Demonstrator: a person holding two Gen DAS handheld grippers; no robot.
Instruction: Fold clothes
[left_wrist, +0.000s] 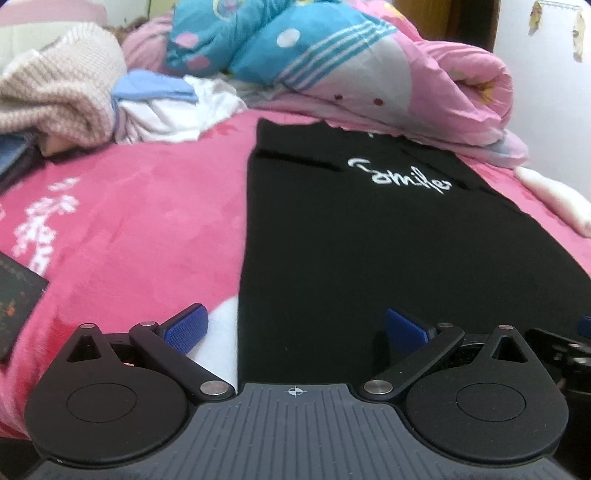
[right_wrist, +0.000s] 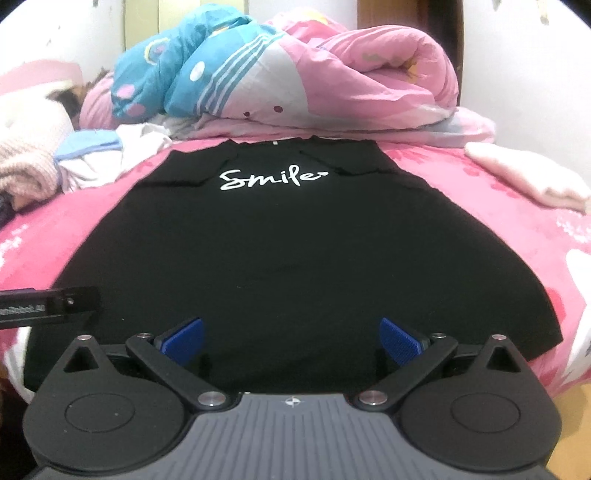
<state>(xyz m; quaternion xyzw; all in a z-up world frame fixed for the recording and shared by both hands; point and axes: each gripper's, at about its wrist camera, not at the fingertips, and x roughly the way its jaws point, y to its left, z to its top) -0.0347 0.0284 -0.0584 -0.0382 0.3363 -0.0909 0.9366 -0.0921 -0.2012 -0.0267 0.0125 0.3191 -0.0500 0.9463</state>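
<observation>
Lying flat on the pink blanket (right_wrist: 480, 192), the black T-shirt (right_wrist: 280, 251) has both grippers, left gripper (left_wrist: 295, 328) and right gripper (right_wrist: 291, 336), spread wide and empty at its near hem.

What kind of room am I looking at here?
Most likely a bedroom: a black T-shirt lies flat on a pink bedspread, with a rolled-up quilt and loose clothes behind.

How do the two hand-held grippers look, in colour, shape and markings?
Both look alike. The left gripper and the right gripper have blue textured finger pads, black link arms with silver pivot pins, round black side housings, and a ribbed grey body with a small crosshair mark.
</observation>
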